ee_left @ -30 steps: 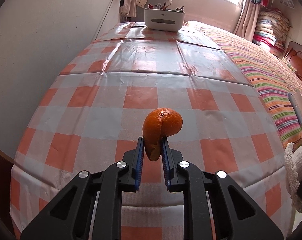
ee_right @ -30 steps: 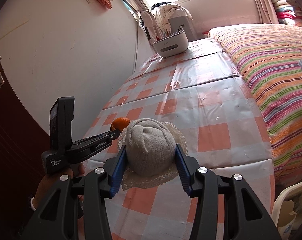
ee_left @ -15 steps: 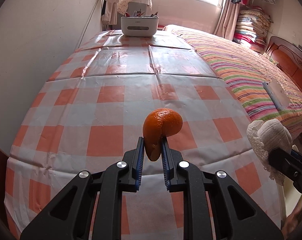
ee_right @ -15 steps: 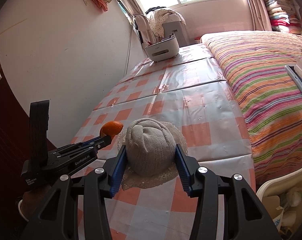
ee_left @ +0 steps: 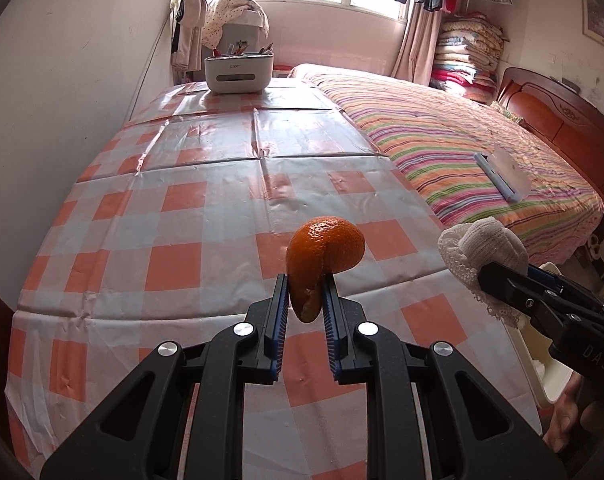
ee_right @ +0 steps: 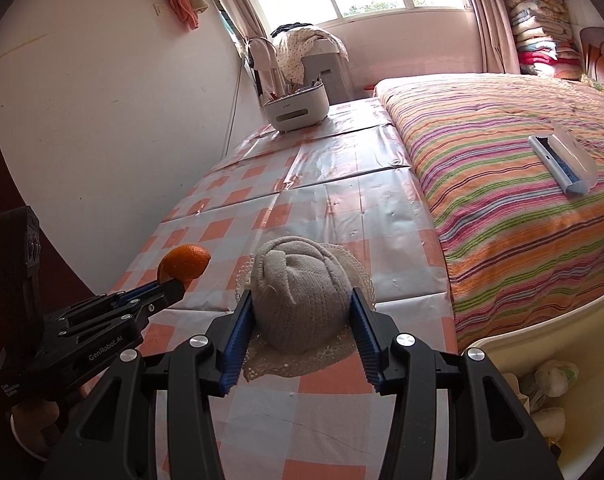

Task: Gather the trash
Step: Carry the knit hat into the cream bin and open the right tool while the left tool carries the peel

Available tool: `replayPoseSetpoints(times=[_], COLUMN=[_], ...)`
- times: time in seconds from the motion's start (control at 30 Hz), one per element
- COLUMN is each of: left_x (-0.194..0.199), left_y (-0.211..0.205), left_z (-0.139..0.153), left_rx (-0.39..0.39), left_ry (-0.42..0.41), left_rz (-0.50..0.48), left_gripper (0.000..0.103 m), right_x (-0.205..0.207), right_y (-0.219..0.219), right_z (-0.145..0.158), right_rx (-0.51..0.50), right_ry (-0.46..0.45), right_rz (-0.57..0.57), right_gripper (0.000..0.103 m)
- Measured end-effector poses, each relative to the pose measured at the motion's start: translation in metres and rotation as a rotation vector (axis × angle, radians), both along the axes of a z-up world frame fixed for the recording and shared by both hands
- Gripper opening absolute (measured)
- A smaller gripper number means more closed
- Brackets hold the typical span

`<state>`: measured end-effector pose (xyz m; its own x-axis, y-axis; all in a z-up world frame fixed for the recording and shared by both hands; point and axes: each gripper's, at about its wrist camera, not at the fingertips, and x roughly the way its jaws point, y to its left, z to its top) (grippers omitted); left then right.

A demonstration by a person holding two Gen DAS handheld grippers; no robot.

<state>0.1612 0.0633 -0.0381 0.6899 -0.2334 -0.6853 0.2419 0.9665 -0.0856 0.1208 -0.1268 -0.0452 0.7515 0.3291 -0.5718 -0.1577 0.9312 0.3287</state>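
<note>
My left gripper [ee_left: 305, 305] is shut on an orange peel [ee_left: 324, 256] and holds it above the near end of the checked table [ee_left: 174, 216]. It also shows in the right wrist view [ee_right: 170, 290] with the peel [ee_right: 185, 262]. My right gripper [ee_right: 300, 330] is shut on a white crocheted cloth bundle [ee_right: 300, 306], held above the table's near right corner. The bundle shows in the left wrist view [ee_left: 484, 248] at the right. A cream trash bin [ee_right: 558, 344] with wrappers inside sits at the lower right.
A white organizer box [ee_left: 238, 70] stands at the table's far end. A bed with a striped cover [ee_left: 462, 152] lies right of the table, with a white and blue case [ee_left: 502, 174] on it. A wall runs along the left.
Both grippers have pulled back from the table and swung right, each still holding its item. The trash bin has come further into the right wrist view.
</note>
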Motion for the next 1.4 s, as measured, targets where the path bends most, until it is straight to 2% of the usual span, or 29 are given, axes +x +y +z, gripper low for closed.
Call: replayPoseSetpoints(times=[0.43,0.73,1.03,1.4], left_x=[-0.040,-0.061,-0.077,-0.089], left_y=[-0.038,-0.072,-0.105,-0.140], left_z=[0.002,0.000,0.000,0.003], left_rx=[-0.021,-0.035,-0.033,-0.006], left_ry=[-0.012,-0.005,0.007,0.003], left_rz=[-0.088,-0.141,-0.197,-0.257], left_gripper=[0.016,0.016,0.017,0.017], right_x=[-0.033,-0.062,-0.084,-0.100], right_y=[-0.032,-0.064,-0.100,-0.125], right_z=[0.001,-0.002,-0.012,-0.018], right_rx=[-0.026,-0.069,-0.063,-0.026], right_ry=[-0.030,-0.056,-0.043,-0.029], right_rz=[-0.094,-0.226,-0.347,-0.431], right_gripper=[0.046,0.046,0.046,0.048])
